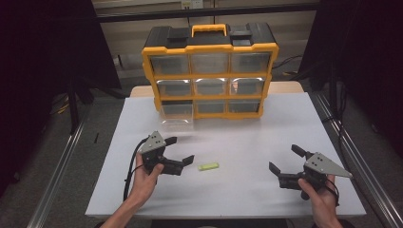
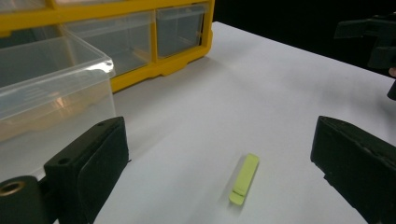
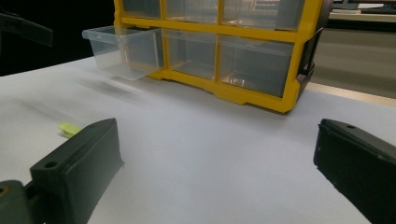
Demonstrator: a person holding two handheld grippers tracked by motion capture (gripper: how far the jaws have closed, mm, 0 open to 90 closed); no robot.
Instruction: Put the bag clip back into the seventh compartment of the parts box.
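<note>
Yellow-green clip [image 1: 208,166] is lying at centre frame on the white table [image 1: 237,142], between the left gripper [image 1: 179,151] and right gripper [image 1: 285,159], both gaping apart, holding nothing

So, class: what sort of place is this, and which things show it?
Probably a lab bench set up for recording: a white-covered table, metal framing along its sides, dark curtains, and a yellow drawer cabinet.

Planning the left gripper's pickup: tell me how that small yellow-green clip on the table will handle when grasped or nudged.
The yellow-green clip looks like thin moulded plastic, so probably stiff and very light. It lies flat on the white table, so it should slide rather than roll. Its low profile may let the jaws skid over it.
</note>
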